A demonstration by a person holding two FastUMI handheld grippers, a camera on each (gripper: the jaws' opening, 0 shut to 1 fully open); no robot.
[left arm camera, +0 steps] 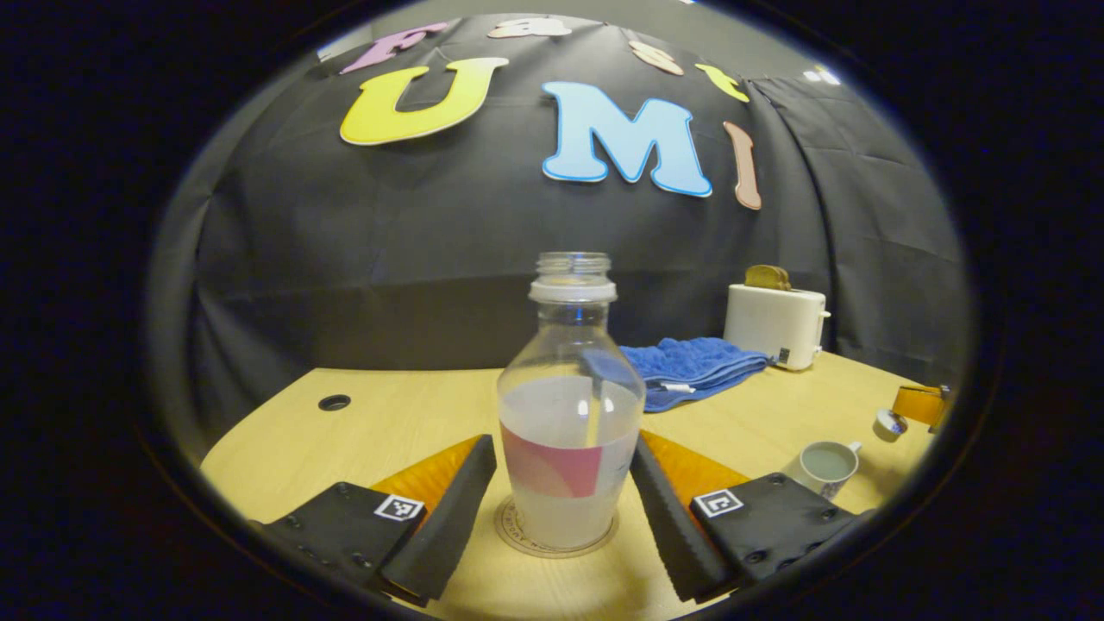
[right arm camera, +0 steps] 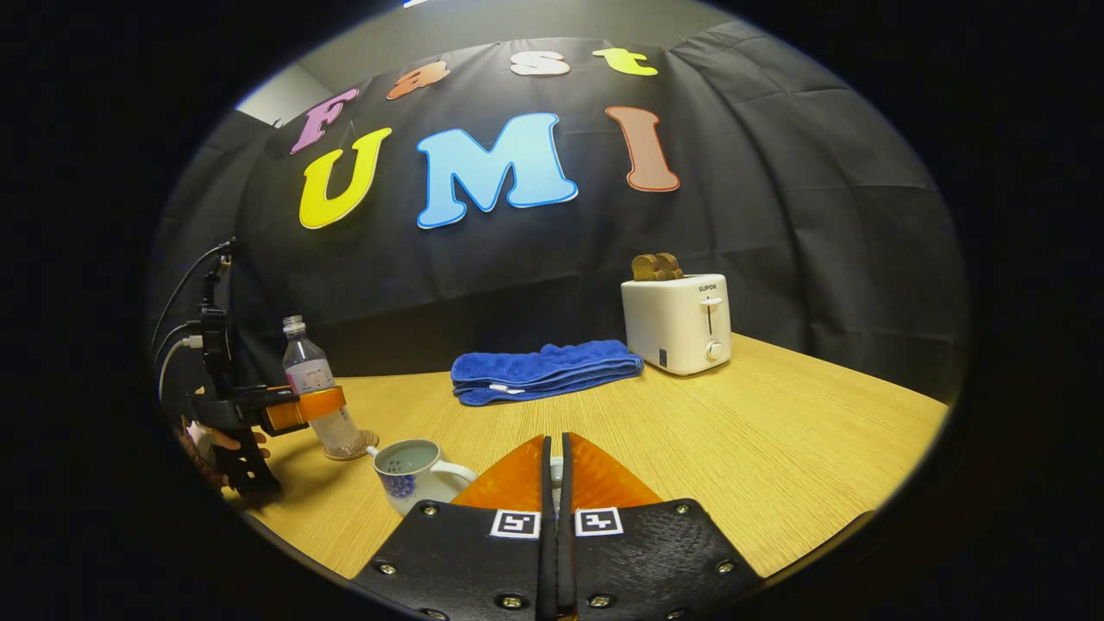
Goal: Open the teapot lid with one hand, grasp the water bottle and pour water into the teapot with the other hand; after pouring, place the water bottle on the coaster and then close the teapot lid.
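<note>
The clear water bottle [left arm camera: 569, 405], uncapped and about half full, stands upright on the round coaster [left arm camera: 517, 539]. My left gripper [left arm camera: 562, 450] is open around it, with a small gap showing at the left finger [left arm camera: 461, 500]. The white teapot [right arm camera: 414, 473] sits lidless with water inside; it is also in the left gripper view as the teapot [left arm camera: 826, 466]. My right gripper [right arm camera: 555, 442] is shut on the white teapot lid [right arm camera: 556, 473], held above the table to the right of the teapot. From the left gripper view the lid [left arm camera: 888, 424] shows at that gripper's tips.
A folded blue towel [right arm camera: 543, 369] lies at the back of the wooden table [right arm camera: 776, 448]. A white toaster [right arm camera: 677, 323] with toast in it stands to the right of the towel. A cable hole [left arm camera: 334, 402] is in the table's far left.
</note>
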